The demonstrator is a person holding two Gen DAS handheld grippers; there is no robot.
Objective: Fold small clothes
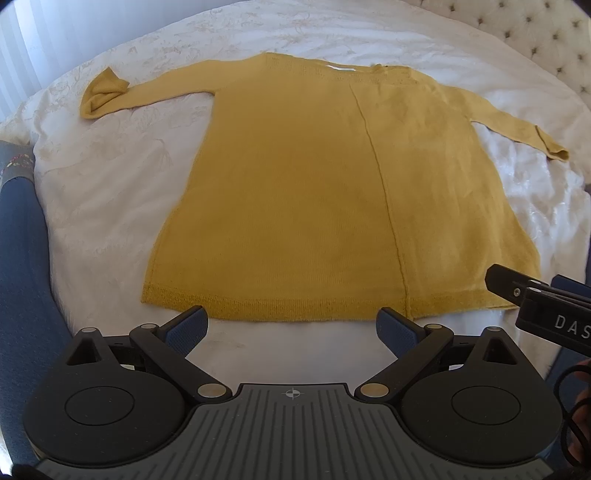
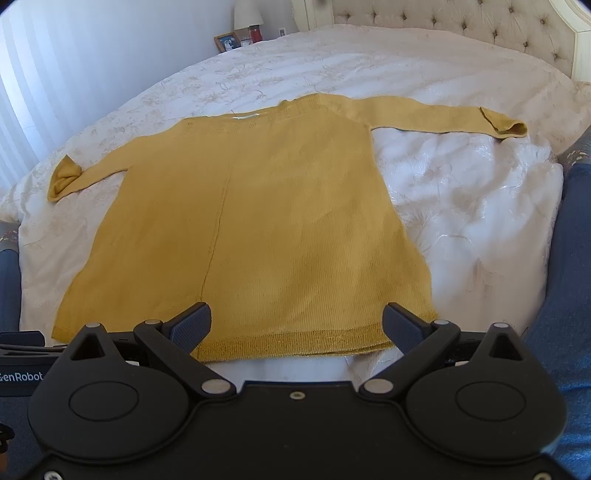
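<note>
A wide bed (image 2: 461,206) fills the room, dressed in a pale cream bedspread (image 1: 110,192) with a faint floral pattern, smooth across the far side and rumpled into shiny folds at the near right. Behind it rises a button-tufted headboard (image 2: 461,26) in a light beige, curving round the corner. Over by the far wall stands a lamp with a white shade (image 2: 248,13), a red candle jar (image 2: 256,34) just beside its base and a small framed photo (image 2: 227,41) leaning nearby. Pale vertical blinds (image 2: 33,85) glow with daylight along the left.
</note>
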